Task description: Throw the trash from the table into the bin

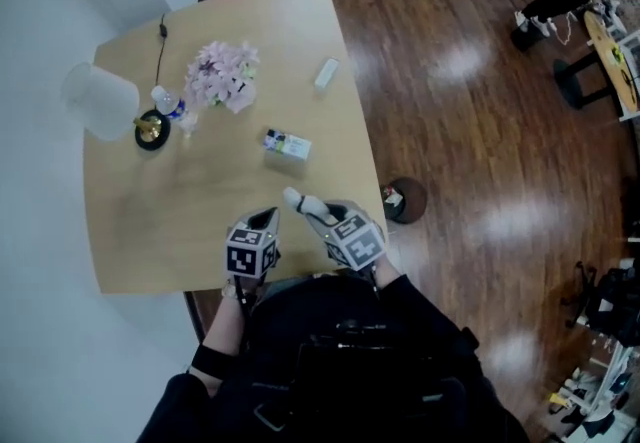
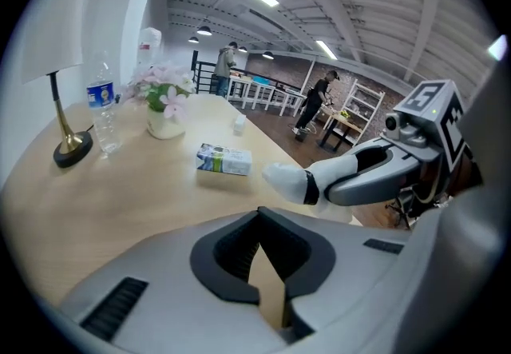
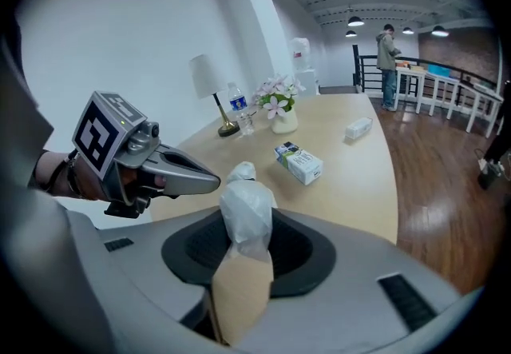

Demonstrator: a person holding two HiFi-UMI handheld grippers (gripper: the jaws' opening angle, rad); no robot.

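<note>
My right gripper (image 1: pixel 308 206) is shut on a crumpled white wad (image 1: pixel 295 199) above the table's near edge; the wad (image 3: pixel 246 207) sticks up from between its jaws. My left gripper (image 1: pixel 268 220) hovers just to its left, jaws together with nothing in them (image 2: pixel 257 220). From the left gripper view the wad (image 2: pixel 285 180) shows at the right gripper's tip. A small white and green box (image 1: pixel 287 143) lies mid-table, and a small white packet (image 1: pixel 326 73) lies farther back. A round dark bin (image 1: pixel 404 200) stands on the wooden floor, right of the table's edge.
On the pale wooden table (image 1: pixel 140 231) at the back left stand a white-shaded lamp (image 1: pixel 100 103), a water bottle (image 1: pixel 166 101) and a pot of pink flowers (image 1: pixel 222 74). The white wall runs along the left. People stand by distant tables (image 3: pixel 389 53).
</note>
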